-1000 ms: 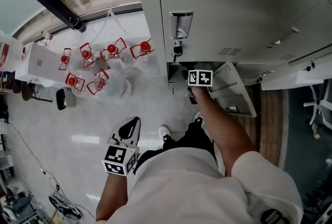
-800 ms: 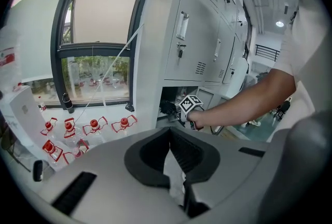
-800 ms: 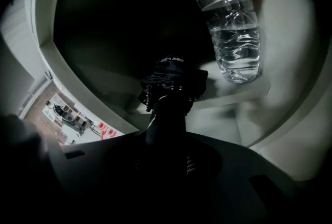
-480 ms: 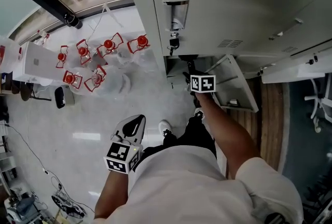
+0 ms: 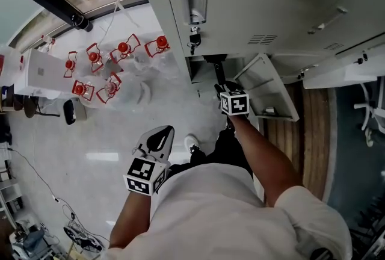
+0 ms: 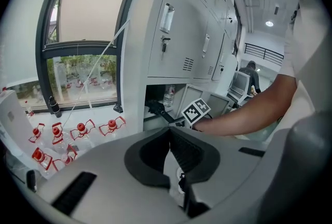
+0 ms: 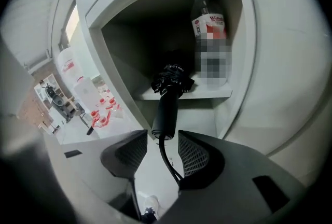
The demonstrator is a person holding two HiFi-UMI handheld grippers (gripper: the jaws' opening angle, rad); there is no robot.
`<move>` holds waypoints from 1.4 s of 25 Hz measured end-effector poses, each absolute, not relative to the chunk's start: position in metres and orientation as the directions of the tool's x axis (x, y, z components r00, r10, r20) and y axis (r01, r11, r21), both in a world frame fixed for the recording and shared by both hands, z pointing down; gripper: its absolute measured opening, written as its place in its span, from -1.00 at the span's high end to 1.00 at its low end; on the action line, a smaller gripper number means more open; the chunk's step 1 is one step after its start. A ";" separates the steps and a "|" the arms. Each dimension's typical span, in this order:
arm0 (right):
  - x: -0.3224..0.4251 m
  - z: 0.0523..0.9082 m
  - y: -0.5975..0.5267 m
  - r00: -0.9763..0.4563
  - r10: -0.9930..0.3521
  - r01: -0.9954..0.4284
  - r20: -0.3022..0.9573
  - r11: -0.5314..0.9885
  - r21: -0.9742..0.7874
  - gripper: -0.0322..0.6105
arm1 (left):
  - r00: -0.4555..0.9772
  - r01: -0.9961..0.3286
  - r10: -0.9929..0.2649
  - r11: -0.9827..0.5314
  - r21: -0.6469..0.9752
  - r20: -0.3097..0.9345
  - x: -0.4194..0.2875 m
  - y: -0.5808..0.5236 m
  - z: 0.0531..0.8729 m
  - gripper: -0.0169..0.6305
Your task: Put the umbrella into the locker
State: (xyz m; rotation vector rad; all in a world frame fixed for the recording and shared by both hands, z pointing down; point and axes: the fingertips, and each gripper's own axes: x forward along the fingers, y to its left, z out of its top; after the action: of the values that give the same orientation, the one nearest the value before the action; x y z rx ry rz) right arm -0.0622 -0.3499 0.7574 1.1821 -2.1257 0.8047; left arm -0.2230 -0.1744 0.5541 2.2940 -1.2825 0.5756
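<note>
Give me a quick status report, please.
Left gripper shut, empty. Right gripper just opened, umbrella handle loose between its jaws. Umbrella on locker shelf beside bottle. Door open.

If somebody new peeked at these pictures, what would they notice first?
Probably the black umbrella lying in the open locker, its handle poking out between the jaws of the right gripper, which have just opened and don't squeeze it. A clear water bottle stands upright behind it. On the floor by the window, a bunch of red-capped bottles catches the eye too.
</note>
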 end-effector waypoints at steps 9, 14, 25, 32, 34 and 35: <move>-0.071 0.748 -0.363 -0.484 -0.528 -0.868 0.697 0.390 -0.307 0.42 | 0.481 -0.862 -0.669 -0.480 0.165 0.567 -0.214 -0.171 0.556 0.90; -0.080 0.752 -0.389 -0.513 -0.546 -0.858 0.663 0.349 -0.376 0.43 | 0.472 -0.863 -0.675 -0.484 0.142 0.567 -0.213 -0.172 0.550 0.90; -0.108 0.756 -0.439 -0.510 -0.552 -0.860 0.660 0.332 -0.387 0.42 | 0.419 -0.897 -0.693 -0.415 0.152 0.586 -0.233 -0.164 0.551 0.90; -0.120 0.760 -0.447 -0.541 -0.534 -0.840 0.650 0.384 -0.384 0.38 | 0.413 -0.900 -0.690 -0.408 0.152 0.595 -0.238 -0.162 0.555 0.90; -0.116 0.758 -0.442 -0.534 -0.530 -0.844 0.659 0.385 -0.374 0.37 | 0.421 -0.897 -0.690 -0.415 0.155 0.589 -0.237 -0.163 0.554 0.90; -0.115 0.757 -0.438 -0.531 -0.524 -0.845 0.666 0.392 -0.365 0.33 | 0.427 -0.894 -0.690 -0.419 0.158 0.584 -0.236 -0.164 0.553 0.90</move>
State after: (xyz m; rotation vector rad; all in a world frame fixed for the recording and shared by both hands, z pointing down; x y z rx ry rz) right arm -0.1147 -0.4379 0.7572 1.1743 -2.2075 0.9614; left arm -0.2363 -0.1637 0.5526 2.2361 -1.3410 0.6099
